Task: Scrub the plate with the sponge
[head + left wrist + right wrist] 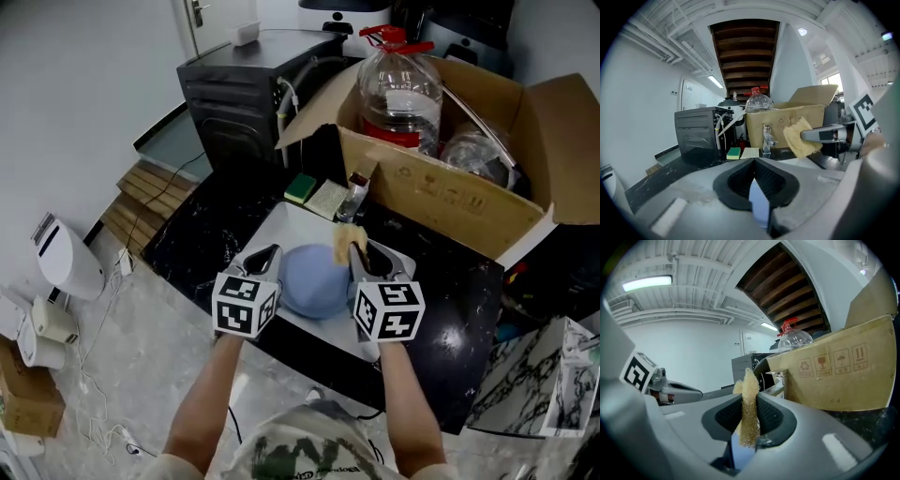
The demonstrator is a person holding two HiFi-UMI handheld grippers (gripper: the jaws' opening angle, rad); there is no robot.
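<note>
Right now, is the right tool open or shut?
Shut. The right tool pinches the sponge between its jaws, as the right gripper view shows.

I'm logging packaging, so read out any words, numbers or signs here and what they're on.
"A 4", faint, on the cardboard box side.
Above it, four pictograms without words: recycling, fragile glass, umbrella, up arrows.
Nothing else is readable.

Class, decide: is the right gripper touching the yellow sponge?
Touching. The right gripper view shows the right gripper clamping the yellow sponge between its jaws.
</note>
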